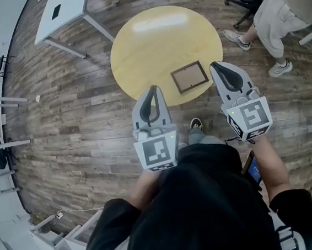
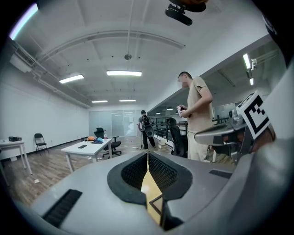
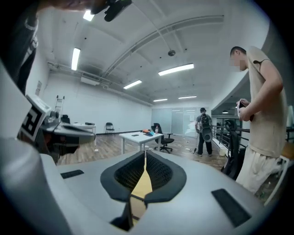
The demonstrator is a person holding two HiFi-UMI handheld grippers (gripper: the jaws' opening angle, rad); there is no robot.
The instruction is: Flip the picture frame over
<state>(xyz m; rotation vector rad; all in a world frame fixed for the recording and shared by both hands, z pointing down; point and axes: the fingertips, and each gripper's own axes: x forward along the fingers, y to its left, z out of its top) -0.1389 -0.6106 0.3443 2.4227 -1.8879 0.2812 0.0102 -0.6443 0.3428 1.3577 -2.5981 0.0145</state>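
Nudging the picture frame (image 1: 190, 76), lying flat at the 5 o'clock rim of the round yellow table (image 1: 153, 44), while your left gripper (image 1: 153, 88) and right gripper (image 1: 217, 66) are both closed tight and empty, can slide it off the edge instead of flipping it.

Dk-brown frame (image 1: 190, 76), tan centre; yellow table (image 1: 153, 44); grey, b/w-marked left gripper (image 1: 153, 88) & right gripper (image 1: 218, 68).
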